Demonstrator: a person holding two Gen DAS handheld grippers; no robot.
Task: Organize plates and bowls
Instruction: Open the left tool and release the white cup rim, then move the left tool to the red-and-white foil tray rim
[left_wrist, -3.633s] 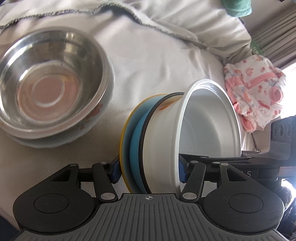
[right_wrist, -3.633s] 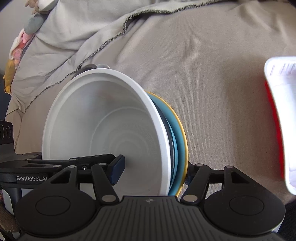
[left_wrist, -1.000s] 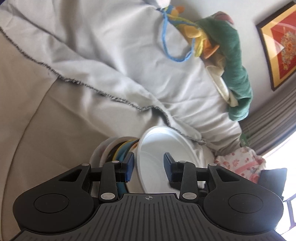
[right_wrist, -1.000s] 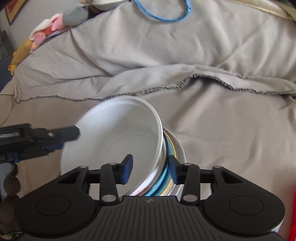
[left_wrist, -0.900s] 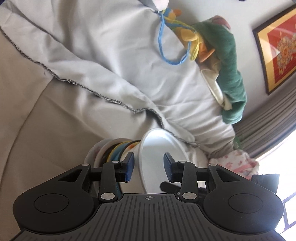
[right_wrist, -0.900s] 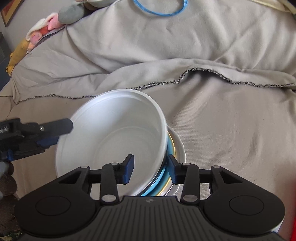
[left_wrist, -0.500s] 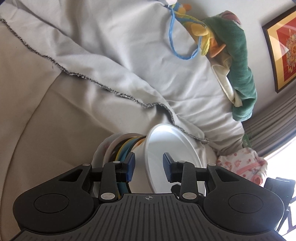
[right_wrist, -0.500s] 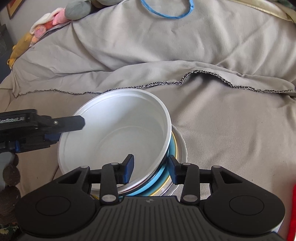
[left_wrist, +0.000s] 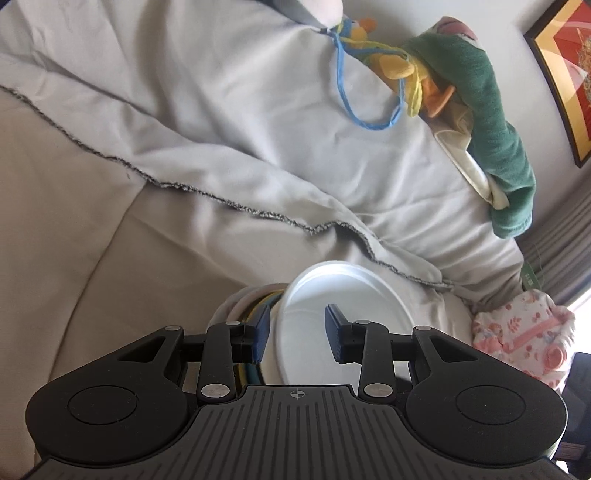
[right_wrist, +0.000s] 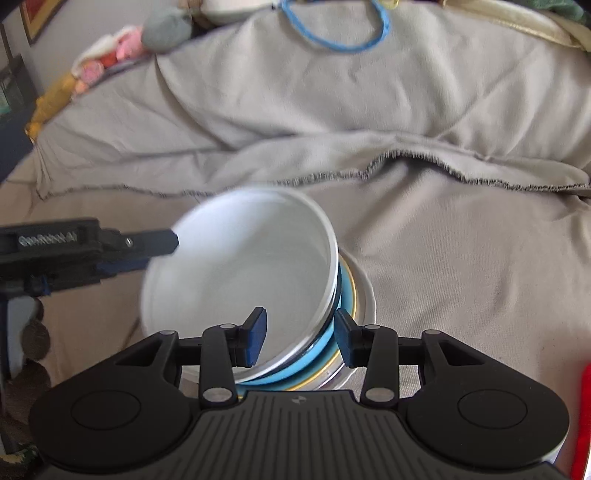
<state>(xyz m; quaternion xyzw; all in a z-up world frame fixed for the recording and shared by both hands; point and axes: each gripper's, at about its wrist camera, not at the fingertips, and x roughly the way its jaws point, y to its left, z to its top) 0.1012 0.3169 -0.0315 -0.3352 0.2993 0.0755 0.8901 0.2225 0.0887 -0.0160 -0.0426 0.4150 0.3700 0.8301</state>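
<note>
Right tool clamps the white bowl and plates' rims; left tool straddles the far rim, grip unclear.

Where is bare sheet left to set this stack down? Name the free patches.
Free: the beige sheet right of the white bowl and plates, below the frayed blanket hem; also the broad bare stretch left of the stack. Crowded: the far edge, with the green cloth, blue loop and pink floral garment.
</note>
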